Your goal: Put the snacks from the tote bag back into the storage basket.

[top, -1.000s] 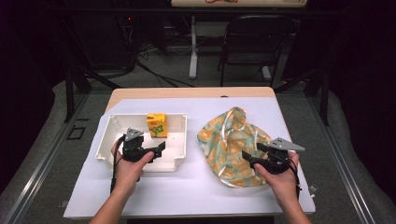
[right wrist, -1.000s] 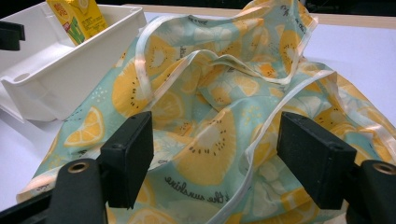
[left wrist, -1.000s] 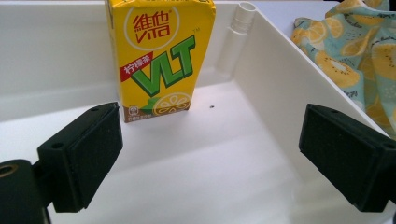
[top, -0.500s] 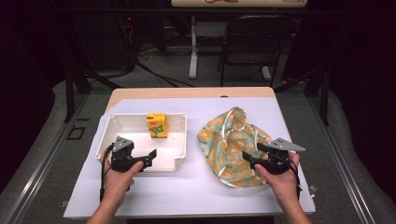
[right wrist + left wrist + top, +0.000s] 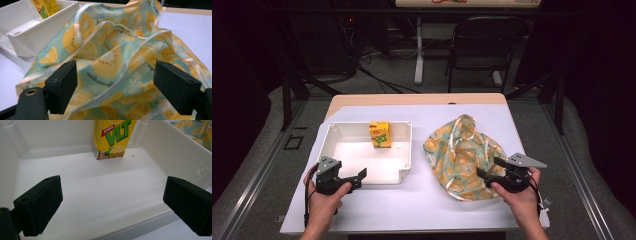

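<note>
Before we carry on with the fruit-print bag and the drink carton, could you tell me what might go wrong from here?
1. The right gripper, jaws just opened, sits over the crumpled bag; closing may pinch several folds or a handle strap.
2. The tall carton stands upright at the white tray's far wall; a nudge from the open left gripper could topple it.

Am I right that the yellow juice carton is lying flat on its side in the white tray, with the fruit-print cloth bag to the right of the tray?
Not quite. The juice carton stands upright against the far wall of the white tray, as the high view and the left gripper view show. The rest holds: the fruit-print cloth bag lies to the right of the tray.
</note>
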